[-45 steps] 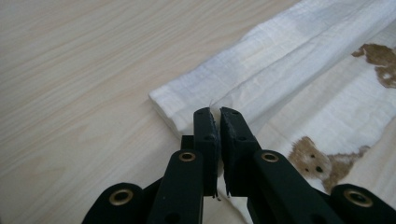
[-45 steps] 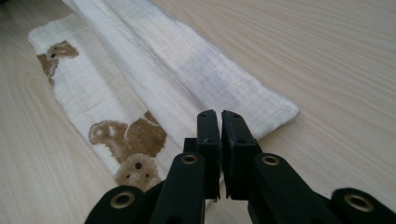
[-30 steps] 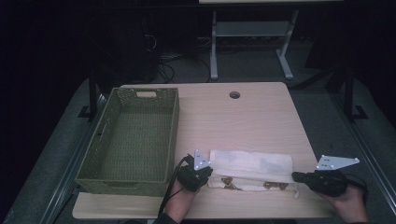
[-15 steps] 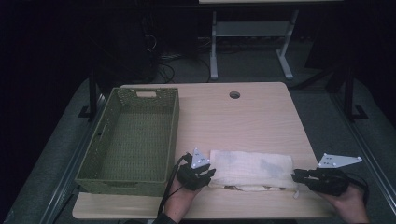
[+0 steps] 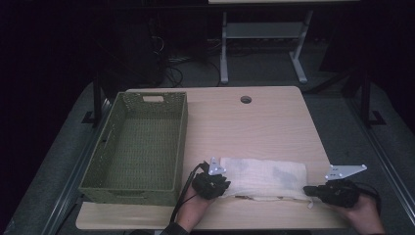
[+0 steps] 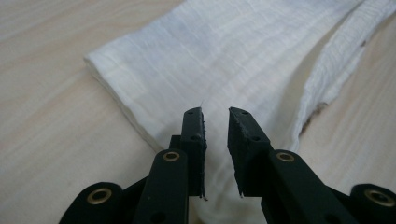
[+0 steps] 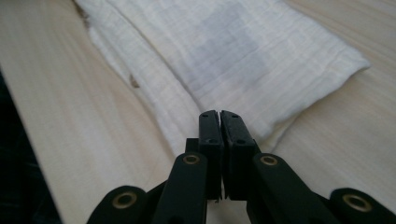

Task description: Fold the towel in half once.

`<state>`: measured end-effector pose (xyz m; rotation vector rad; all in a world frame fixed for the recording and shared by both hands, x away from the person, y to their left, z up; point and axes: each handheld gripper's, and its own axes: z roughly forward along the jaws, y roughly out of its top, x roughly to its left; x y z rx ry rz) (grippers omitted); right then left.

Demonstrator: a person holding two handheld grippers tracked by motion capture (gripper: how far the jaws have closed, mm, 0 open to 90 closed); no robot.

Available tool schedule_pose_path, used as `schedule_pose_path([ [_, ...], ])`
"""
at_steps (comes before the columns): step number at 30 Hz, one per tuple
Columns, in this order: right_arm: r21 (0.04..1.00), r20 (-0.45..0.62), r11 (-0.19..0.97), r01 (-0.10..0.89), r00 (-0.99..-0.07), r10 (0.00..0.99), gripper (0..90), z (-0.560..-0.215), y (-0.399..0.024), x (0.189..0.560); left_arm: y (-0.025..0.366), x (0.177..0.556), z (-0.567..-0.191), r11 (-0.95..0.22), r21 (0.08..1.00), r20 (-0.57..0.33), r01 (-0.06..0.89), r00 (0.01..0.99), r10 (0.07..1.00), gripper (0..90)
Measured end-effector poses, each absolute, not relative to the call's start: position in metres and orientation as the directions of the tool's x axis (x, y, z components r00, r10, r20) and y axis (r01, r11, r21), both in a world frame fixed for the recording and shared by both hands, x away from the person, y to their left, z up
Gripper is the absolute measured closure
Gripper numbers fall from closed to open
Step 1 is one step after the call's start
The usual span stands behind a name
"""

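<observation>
Resting on your pale wooden bench (image 5: 274, 122), the folded white ribbed cloth (image 5: 264, 177) bears no readable writing; your left gripper (image 6: 215, 122) has its fingers slightly apart, just closing over the cloth, while your right gripper (image 7: 219, 122) has its fingers together.

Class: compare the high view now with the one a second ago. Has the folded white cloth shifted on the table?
No. The cloth lies where it lay, just as near the green basket and the table's front edge.
</observation>
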<state>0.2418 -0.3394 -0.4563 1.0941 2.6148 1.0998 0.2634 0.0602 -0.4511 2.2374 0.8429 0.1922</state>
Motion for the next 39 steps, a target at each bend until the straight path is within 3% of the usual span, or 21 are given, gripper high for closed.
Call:
schedule_pose_path([
  [10,0.671,0.172,0.482,0.564,-0.75,0.639,85.9,-0.453,-0.343,0.223,0.064,0.257,-0.45,-0.542,0.676,-0.069,0.498,0.776,0.627,72.0],
  [25,0.717,0.12,0.424,0.554,-0.697,0.707,66.4,-0.445,-0.346,0.254,0.058,0.287,-0.435,-0.502,0.721,-0.049,0.477,0.758,0.651,55.2],
  [39,0.738,0.1,0.393,0.548,-0.665,0.74,65.7,-0.443,-0.348,0.294,0.052,0.326,-0.436,-0.474,0.727,-0.018,0.496,0.704,0.71,54.8],
])
